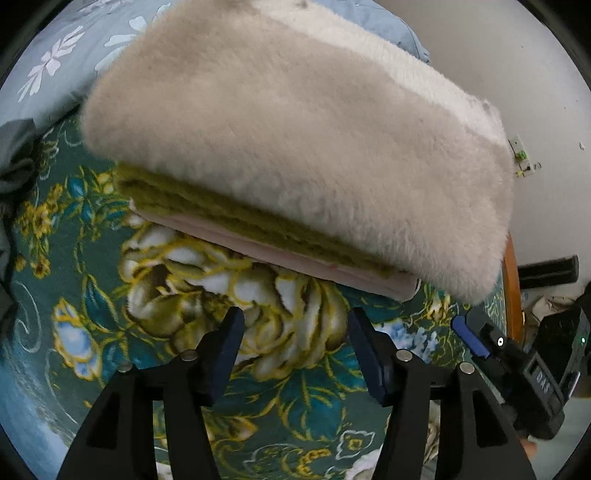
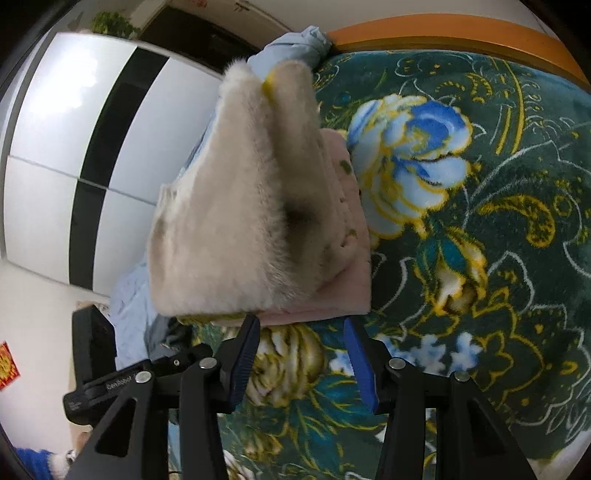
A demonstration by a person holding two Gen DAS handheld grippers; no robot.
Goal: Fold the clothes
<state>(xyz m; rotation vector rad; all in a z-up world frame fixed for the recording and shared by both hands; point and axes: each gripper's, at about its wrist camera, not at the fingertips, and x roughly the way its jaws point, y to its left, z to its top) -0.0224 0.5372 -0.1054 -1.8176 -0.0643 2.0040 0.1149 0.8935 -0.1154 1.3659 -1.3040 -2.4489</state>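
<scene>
White wardrobe point(image 2: 74, 155), orange bed frame point(image 2: 461, 33)

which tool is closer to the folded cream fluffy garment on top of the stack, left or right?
Right, though narrowly. The right tool sits open with its fingertips almost at the folded cream fluffy garment. The left tool is also open, a little short of its long edge.

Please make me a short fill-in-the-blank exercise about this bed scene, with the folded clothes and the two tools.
1. The top piece of the stack is a cream fluffy garment, and right under it lies a ____ knitted layer.
2. The bottom piece of the stack is ____ in colour.
3. The stack rests on a green blanket with a ____ pattern.
4. The jaws of the left tool hold ____.

Missing words: yellow-green; pink; flower; nothing
</scene>
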